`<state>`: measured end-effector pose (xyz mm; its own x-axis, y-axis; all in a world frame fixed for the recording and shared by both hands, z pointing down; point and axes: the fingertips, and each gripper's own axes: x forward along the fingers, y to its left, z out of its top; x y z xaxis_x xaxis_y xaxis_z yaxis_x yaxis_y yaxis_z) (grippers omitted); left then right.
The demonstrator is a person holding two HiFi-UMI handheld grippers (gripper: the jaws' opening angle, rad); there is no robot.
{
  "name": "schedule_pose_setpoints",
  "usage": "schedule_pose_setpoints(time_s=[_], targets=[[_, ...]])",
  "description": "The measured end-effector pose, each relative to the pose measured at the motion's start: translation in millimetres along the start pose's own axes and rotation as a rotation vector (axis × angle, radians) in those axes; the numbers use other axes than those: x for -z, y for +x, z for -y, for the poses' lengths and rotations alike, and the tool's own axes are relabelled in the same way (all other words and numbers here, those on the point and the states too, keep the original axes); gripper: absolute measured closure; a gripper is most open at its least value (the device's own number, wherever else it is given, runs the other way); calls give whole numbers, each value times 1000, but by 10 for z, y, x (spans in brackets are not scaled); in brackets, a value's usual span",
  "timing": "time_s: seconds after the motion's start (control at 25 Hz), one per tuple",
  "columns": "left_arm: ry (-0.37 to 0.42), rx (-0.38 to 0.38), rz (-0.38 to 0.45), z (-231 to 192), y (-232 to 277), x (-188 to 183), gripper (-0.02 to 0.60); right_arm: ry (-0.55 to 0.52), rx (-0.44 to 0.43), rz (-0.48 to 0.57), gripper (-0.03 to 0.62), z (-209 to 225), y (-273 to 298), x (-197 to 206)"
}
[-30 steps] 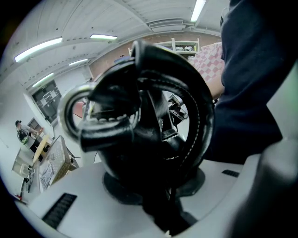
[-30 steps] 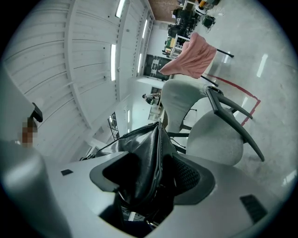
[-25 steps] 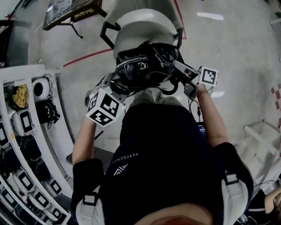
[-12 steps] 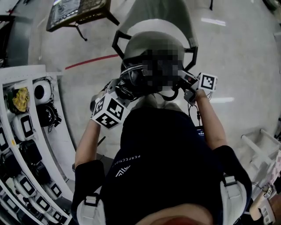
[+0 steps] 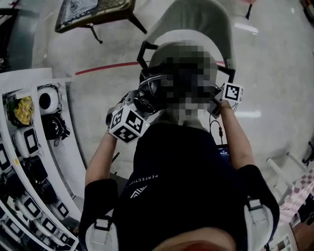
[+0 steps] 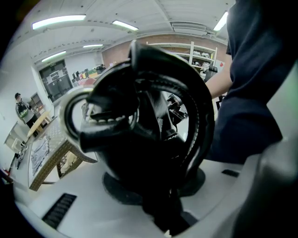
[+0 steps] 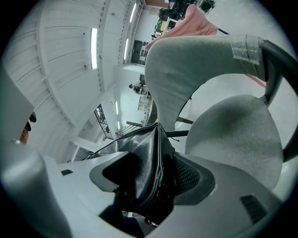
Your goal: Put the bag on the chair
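Observation:
I carry a black leather bag (image 5: pixel 151 89) with a zip and a metal ring between both grippers, just over the grey chair (image 5: pixel 192 20); a mosaic patch covers most of the bag in the head view. My left gripper (image 5: pixel 142 102) is shut on its strap end; the left gripper view is filled by the bag (image 6: pixel 139 139) clamped in the left gripper (image 6: pixel 158 207). My right gripper (image 5: pixel 214 96) is shut on the opposite edge. In the right gripper view, the bag's (image 7: pixel 144 162) edge sits in the right gripper (image 7: pixel 153 188), with the chair's seat (image 7: pixel 235 135) close behind.
The chair has black armrests (image 5: pixel 143 53). A curved white shelf (image 5: pixel 34 81) with several devices runs along the left. A low wicker table (image 5: pixel 93 10) stands at the top left. A red line (image 5: pixel 100 69) crosses the floor. A white rack (image 5: pixel 287 166) is at the right.
Both grippers have carried the bag forward and a little lower, towards the chair. The chair's seat and backrest now lie closer beneath the bag.

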<state>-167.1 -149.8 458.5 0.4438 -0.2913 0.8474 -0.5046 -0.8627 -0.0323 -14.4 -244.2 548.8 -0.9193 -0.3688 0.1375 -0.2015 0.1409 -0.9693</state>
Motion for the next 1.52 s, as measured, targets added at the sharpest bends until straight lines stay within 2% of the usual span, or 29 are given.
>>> schedule_pose_setpoints(time_s=[0.32,0.48,0.68,0.8,1.32,1.52], targets=[[-66,12,-5,-345,164,145,448,14,51,-42,296,194,336,-195],[-73,19,-21,-373,269,218,445,25,76,-47,296,313,393,-204],[-74,35,-43,-417,415,322,445,54,188,-54,296,594,385,-195],[-64,48,-55,-435,500,381,442,74,212,-58,296,725,412,-184],[-61,68,-54,-532,685,387,428,71,199,-70,296,885,496,-342],[-89,57,-64,-631,762,418,413,5,276,-64,296,971,509,-422]])
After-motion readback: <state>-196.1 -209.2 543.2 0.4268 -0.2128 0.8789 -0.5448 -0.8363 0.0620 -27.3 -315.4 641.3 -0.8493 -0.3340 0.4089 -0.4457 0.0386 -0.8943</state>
